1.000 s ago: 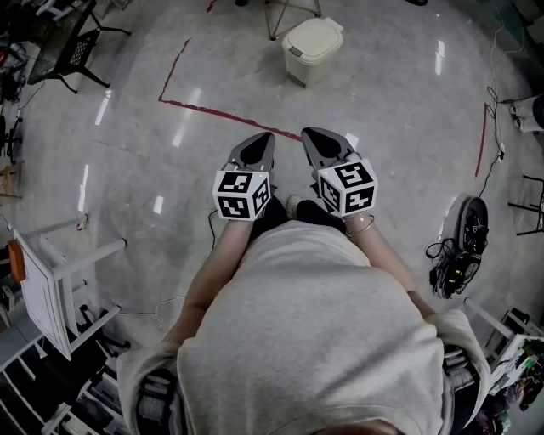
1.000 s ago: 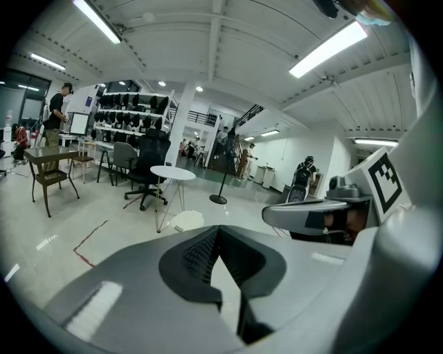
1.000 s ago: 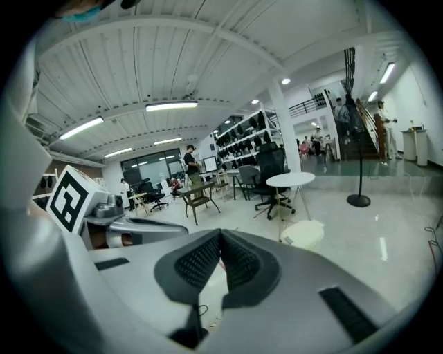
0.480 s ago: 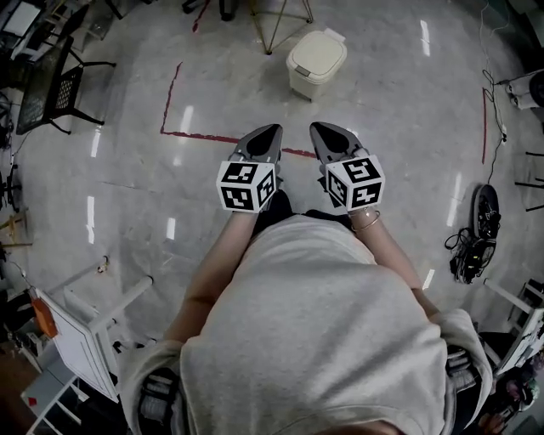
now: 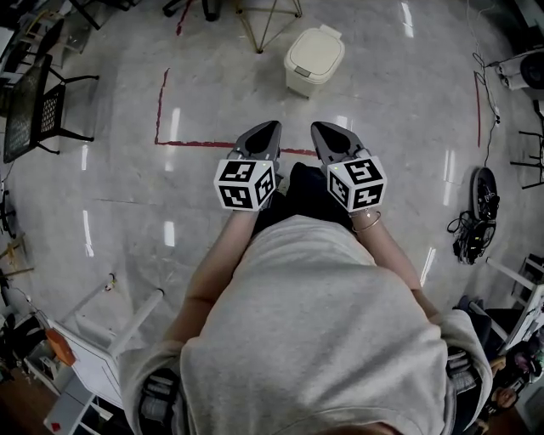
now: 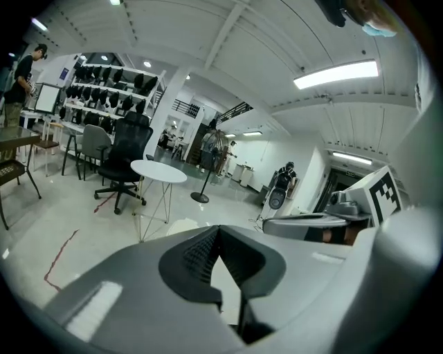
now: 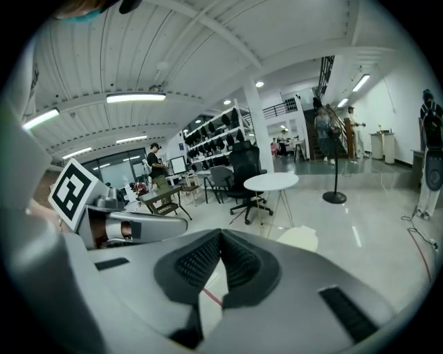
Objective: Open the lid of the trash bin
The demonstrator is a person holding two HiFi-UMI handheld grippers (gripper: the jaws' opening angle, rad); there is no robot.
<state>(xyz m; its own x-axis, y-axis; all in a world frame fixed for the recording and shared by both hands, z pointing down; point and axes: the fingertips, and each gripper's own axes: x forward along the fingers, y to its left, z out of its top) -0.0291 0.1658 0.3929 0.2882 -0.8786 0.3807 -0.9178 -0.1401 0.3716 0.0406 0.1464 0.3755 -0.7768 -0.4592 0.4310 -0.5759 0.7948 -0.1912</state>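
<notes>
A cream trash bin [image 5: 314, 58] with its lid down stands on the floor ahead of me, beyond the red tape line [image 5: 195, 144]. My left gripper [image 5: 263, 129] and right gripper [image 5: 328, 129] are held side by side at waist height, both pointing toward the bin and well short of it. Each is shut with nothing between its jaws. In the left gripper view the bin [image 6: 183, 225] peeks just above the jaw tips. The right gripper view shows the bin [image 7: 298, 237] low and to the right of the jaws.
A round white table [image 5: 268, 17] on thin legs stands just left of and behind the bin. A black chair [image 5: 42, 93] is at far left. A white rack [image 5: 93, 340] sits at lower left, and cables with black gear [image 5: 472, 225] lie at right.
The floor has slid down in the head view: the red tape line now lies close to the gripper tips. Both grippers keep their pose and stay shut.
</notes>
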